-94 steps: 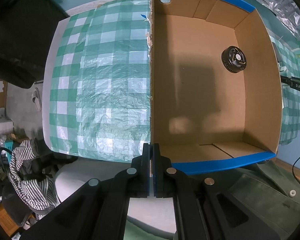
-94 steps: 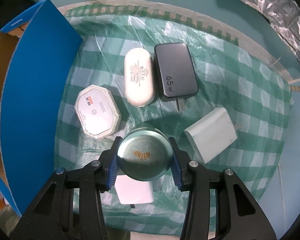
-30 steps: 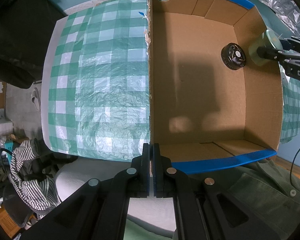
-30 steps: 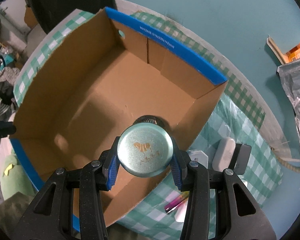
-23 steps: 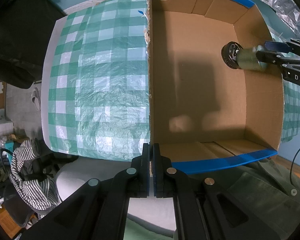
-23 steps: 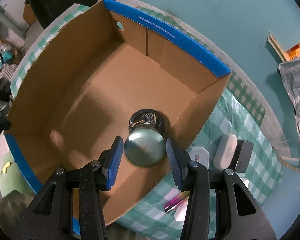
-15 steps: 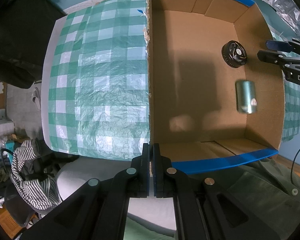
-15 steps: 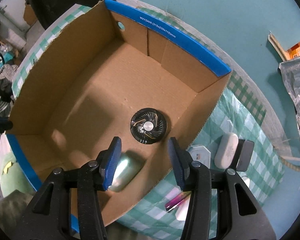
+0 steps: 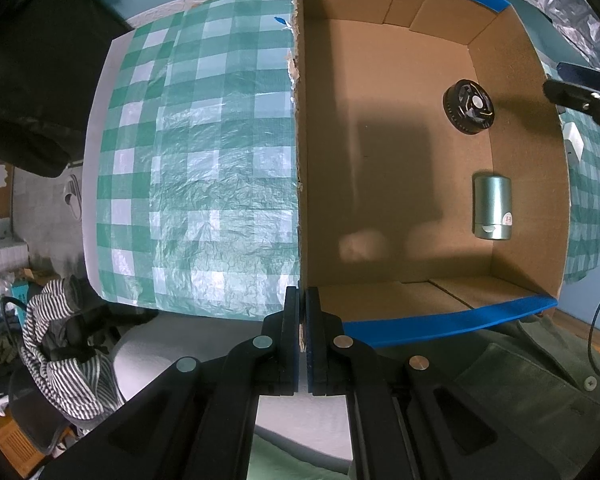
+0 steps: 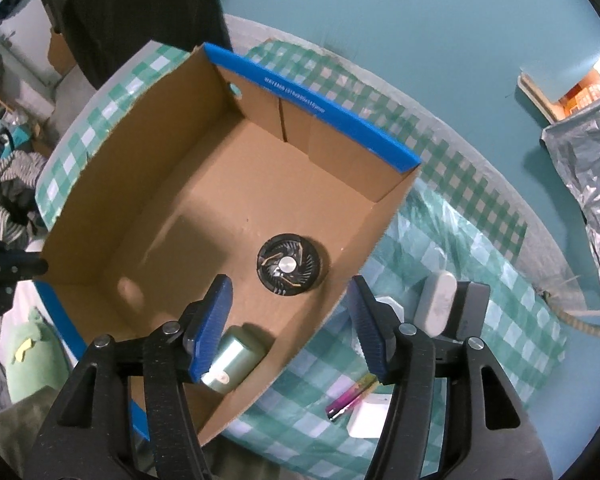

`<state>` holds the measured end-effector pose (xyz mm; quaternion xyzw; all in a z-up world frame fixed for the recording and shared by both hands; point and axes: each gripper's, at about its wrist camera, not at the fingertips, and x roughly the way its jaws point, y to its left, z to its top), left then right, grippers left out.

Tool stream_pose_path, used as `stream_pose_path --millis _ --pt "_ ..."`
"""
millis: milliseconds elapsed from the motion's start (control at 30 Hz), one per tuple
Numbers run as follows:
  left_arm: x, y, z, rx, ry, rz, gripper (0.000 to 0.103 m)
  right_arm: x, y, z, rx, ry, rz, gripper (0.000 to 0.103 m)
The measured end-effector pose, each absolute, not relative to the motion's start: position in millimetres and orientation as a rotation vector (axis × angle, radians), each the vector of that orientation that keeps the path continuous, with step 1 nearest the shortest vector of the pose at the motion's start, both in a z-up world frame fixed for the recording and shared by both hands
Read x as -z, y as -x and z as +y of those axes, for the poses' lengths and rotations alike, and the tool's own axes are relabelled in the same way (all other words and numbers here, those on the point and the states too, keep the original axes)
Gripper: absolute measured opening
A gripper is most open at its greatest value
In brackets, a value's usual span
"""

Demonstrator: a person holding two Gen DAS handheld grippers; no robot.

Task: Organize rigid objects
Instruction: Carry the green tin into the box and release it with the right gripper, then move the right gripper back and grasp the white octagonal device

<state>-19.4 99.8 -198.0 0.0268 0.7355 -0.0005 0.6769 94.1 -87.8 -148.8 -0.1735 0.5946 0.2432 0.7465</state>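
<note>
An open cardboard box [image 9: 380,208] with blue rims [image 10: 204,216] stands on the checked table. Inside lie a black round fan [image 9: 468,107] [image 10: 288,269] and a pale green metal tin on its side [image 9: 493,206] [image 10: 236,359]. My left gripper [image 9: 302,322] is shut on the box's near left wall. My right gripper [image 10: 288,326] is open and empty above the box's right wall; it also shows in the left wrist view [image 9: 580,94].
To the right of the box on the green checked cloth [image 10: 480,288] lie a white oval charger [image 10: 436,300], a dark charger [image 10: 474,312], a pink-purple pen [image 10: 350,398] and a white adapter [image 10: 370,420]. Crumpled foil [image 10: 588,160] lies far right.
My right gripper opened over the box and dropped the green tin, which now lies on its side on the box floor. The gripper has since drawn back. My left gripper has not moved.
</note>
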Motion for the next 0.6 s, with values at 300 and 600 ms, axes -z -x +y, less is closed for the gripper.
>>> stream_pose_path --millis 300,600 --pt "198.3 19.3 100.0 0.003 -0.063 1.652 0.003 131.9 -94.9 -112.3 -0.507 0.350 1.276 0.060" --pt "197.8 19.3 99.4 0.004 -0.066 1.652 0.003 136.5 -99.4 -151.8 -0.447 0.315 1.301 0.060"
